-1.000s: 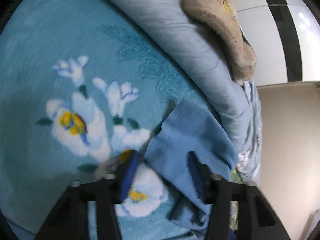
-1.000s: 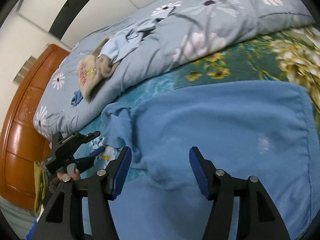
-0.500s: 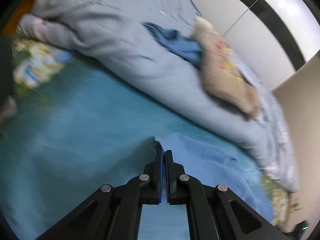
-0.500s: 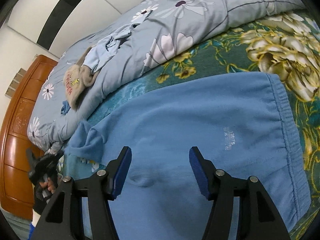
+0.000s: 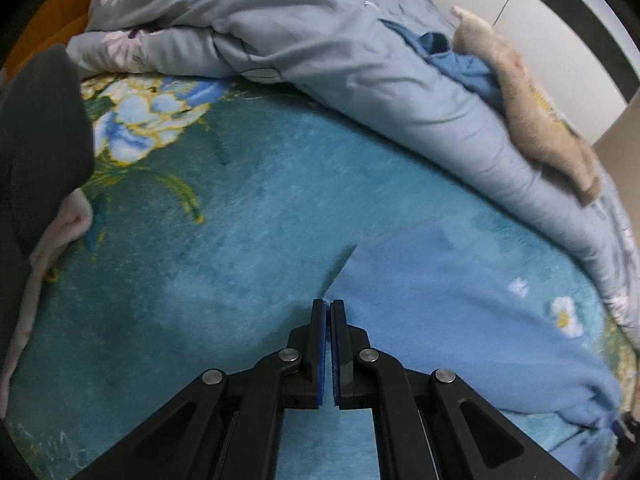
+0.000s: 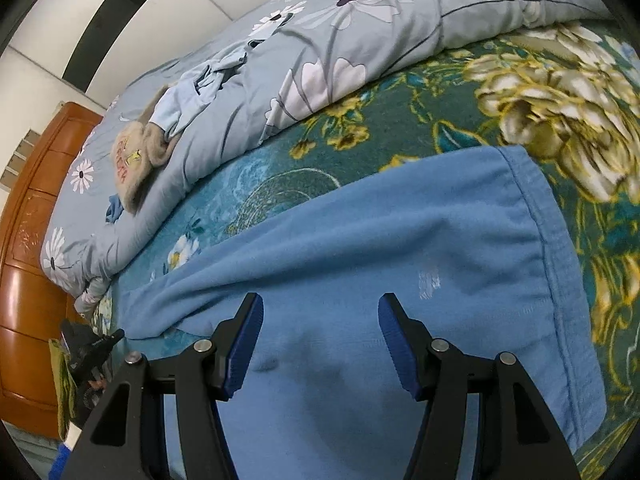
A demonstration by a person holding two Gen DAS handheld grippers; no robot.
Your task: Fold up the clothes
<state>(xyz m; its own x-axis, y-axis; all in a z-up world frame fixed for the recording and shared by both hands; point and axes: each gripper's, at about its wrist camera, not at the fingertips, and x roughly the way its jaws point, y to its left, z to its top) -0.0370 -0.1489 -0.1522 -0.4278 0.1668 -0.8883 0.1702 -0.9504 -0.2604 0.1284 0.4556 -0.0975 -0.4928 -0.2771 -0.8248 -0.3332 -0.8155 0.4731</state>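
Blue fleece trousers (image 6: 400, 240) lie stretched across the teal floral blanket (image 6: 440, 120), waistband to the right. In the left wrist view the end of a trouser leg (image 5: 440, 320) reaches my left gripper (image 5: 329, 305), which is shut on its corner just above the blanket (image 5: 240, 220). My right gripper (image 6: 320, 304) hovers open over the middle of the trousers, nothing between its pads. The left gripper (image 6: 92, 346) also shows small at the far left of the right wrist view, held by a hand.
A rolled grey floral duvet (image 5: 320, 40) runs along the far side, with a beige plush garment (image 5: 536, 108) and a light blue shirt (image 5: 460, 60) on it. Dark and pink clothes (image 5: 40, 140) lie at the left. A wooden headboard (image 6: 28, 240) stands beyond the bed.
My left gripper has shut on the crumpled trouser leg end and pulled it away, so the trousers now lie straighter. The right gripper stayed open over them.
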